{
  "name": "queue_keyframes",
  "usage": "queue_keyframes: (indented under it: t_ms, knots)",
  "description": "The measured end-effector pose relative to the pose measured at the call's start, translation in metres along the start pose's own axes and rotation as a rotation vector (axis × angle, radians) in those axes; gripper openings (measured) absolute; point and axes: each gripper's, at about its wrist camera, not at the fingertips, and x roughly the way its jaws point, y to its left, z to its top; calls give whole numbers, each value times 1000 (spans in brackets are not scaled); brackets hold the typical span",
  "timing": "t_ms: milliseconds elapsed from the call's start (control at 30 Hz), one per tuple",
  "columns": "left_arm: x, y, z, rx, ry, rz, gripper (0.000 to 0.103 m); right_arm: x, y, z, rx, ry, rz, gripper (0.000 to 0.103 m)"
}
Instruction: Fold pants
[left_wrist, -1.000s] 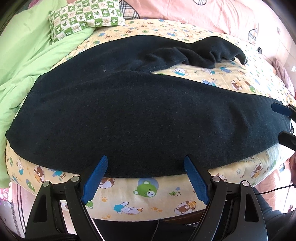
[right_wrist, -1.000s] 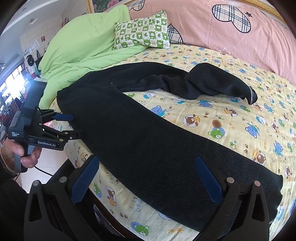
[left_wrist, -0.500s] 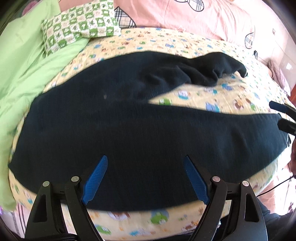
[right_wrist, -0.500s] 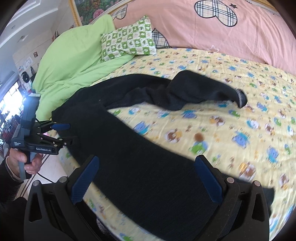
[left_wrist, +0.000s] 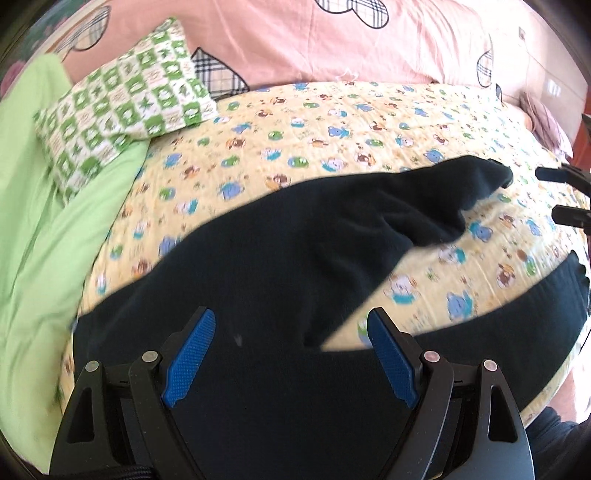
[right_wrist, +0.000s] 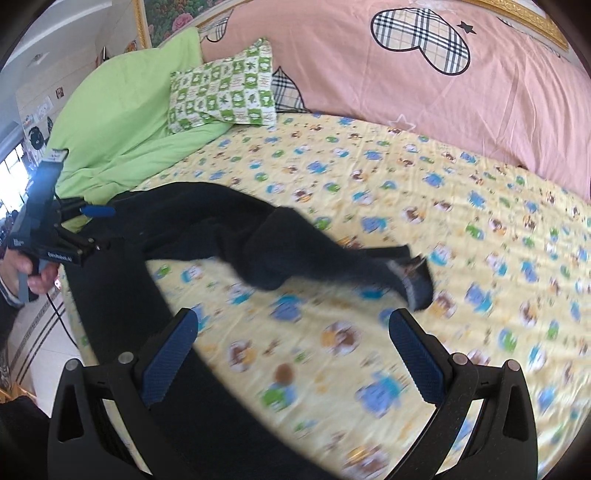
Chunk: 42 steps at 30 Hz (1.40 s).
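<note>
Dark navy pants (left_wrist: 280, 258) lie spread on a yellow cartoon-print bed sheet (left_wrist: 332, 122), legs apart in a V. The far leg is rumpled and ends in a cuff (right_wrist: 413, 284). My left gripper (left_wrist: 291, 354) is open and empty, over the waist and crotch area. My right gripper (right_wrist: 291, 350) is open and empty, over the sheet between the two legs, near the cuff. The near leg (right_wrist: 122, 317) runs under its left finger. The left gripper also shows in the right wrist view (right_wrist: 85, 221), the right gripper in the left wrist view (left_wrist: 565, 192).
A green checked pillow (left_wrist: 125, 110) and a light green quilt (left_wrist: 33, 229) lie at the left. A pink duvet with plaid hearts (right_wrist: 424, 85) lies along the back. The bed's edge and the tiled floor (right_wrist: 33, 354) are at the left in the right wrist view.
Both grippers have moved forward over the bed, away from the near leg's edge. The left now hangs over the crotch, the right over the sheet near the far cuff. Both stay open.
</note>
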Motion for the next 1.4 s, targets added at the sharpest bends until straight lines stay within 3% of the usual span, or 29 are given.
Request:
queue_keyframes:
  t_ms: [367, 467, 600, 700, 767, 933, 1033, 1167, 1400]
  knots:
    - [49, -3, 58, 142, 67, -66, 85, 35, -30, 20, -134, 83, -14, 103]
    - [57, -6, 73, 206, 53, -74, 85, 45, -38, 23, -159, 105, -18, 103]
    - [72, -4, 95, 283, 60, -146, 85, 56, -46, 26, -179, 118, 2, 102]
    - [90, -2, 109, 327, 101, -226, 85, 64, -47, 28, -206, 142, 13, 93]
    - [105, -2, 115, 354, 129, -251, 85, 70, -49, 29, -212, 162, 22, 82]
    - [140, -10, 117, 379, 228, -310, 84, 76, -55, 28, -203, 179, 31, 70]
    - [151, -17, 115, 381, 270, -339, 65, 76, -57, 28, -190, 180, 39, 60]
    - [140, -24, 112, 395, 250, -375, 13, 74, -56, 29, -185, 174, 40, 33]
    - [86, -24, 91, 366, 125, -367, 11, 57, -47, 30, -173, 151, -9, 22]
